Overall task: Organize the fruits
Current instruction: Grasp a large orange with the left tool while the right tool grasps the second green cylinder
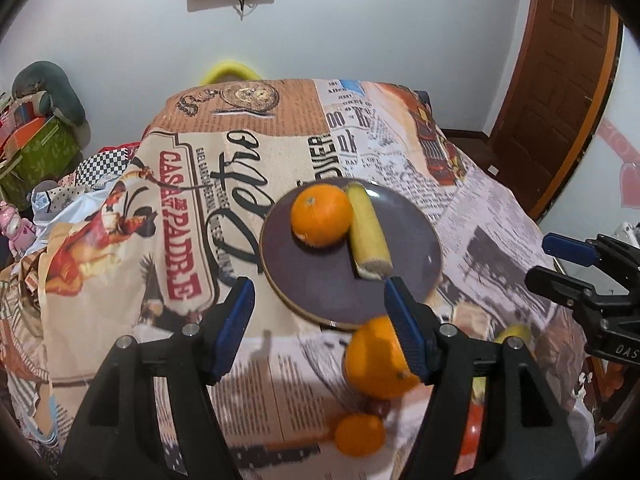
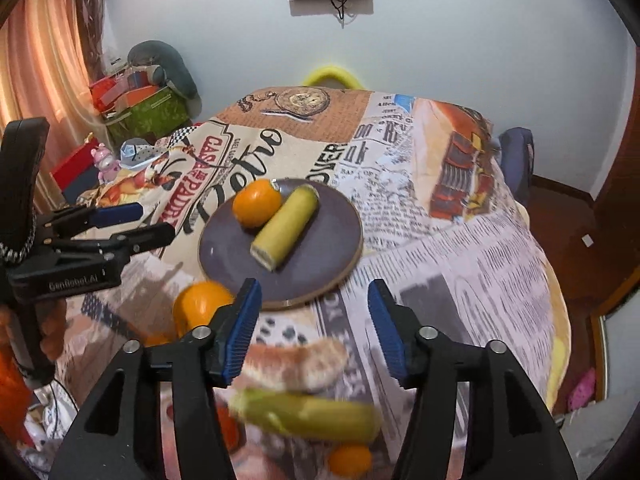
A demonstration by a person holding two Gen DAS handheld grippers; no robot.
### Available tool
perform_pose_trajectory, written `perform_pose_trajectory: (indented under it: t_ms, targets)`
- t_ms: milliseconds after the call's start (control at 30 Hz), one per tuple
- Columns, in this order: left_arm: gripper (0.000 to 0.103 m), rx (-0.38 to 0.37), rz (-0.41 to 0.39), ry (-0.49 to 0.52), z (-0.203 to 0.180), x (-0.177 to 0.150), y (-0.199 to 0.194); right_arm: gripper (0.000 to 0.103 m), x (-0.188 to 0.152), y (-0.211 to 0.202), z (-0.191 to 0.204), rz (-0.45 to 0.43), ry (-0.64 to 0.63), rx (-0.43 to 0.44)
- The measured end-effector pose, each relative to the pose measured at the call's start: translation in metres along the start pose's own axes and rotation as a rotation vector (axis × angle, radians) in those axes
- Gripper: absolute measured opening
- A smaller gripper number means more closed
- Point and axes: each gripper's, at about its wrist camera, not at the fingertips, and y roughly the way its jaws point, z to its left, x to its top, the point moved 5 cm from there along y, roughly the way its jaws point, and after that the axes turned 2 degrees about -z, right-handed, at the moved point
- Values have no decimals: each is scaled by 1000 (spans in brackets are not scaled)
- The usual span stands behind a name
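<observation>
On the table [image 2: 500,248], a plate [image 2: 320,248] carries an orange [image 2: 257,202] at left, touching a banana piece [image 2: 286,228] on its right. Near the plate's near-left rim lies another orange [image 2: 200,306]; nearer still, another banana piece [image 2: 308,416].

A table draped in a retro newsprint cloth [image 2: 460,248] carries a dark plate [image 2: 336,236] — loose fruit lies on the cloth nearer the camera: a big orange [image 2: 200,304], a small orange [image 1: 360,434], a blurred banana piece [image 2: 312,416].
</observation>
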Motion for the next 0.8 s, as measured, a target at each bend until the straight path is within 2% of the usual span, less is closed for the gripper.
perform_pose_trajectory:
  t_ms: [200,300,533,600,667,800]
  targets:
    - [76,-21,22,10,-11,-21,-9,67,-31,-6,-1,31,33,0]
    - [80,-20,35,21,-17,-33,-9,67,-46,0,-1,62,55,5]
    - [81,-58,94,24,-29,-53,4,68,-72,26,3,168,148,56]
    - [81,-59,108,31,-32,-57,10,79,-73,26,7,156,138,37]
    - [81,-60,116,32,-34,-60,14,84,-73,28,13,156,109,25]
    - [81,-61,133,28,-34,-62,22,84,-75,30,14,154,58,-12]
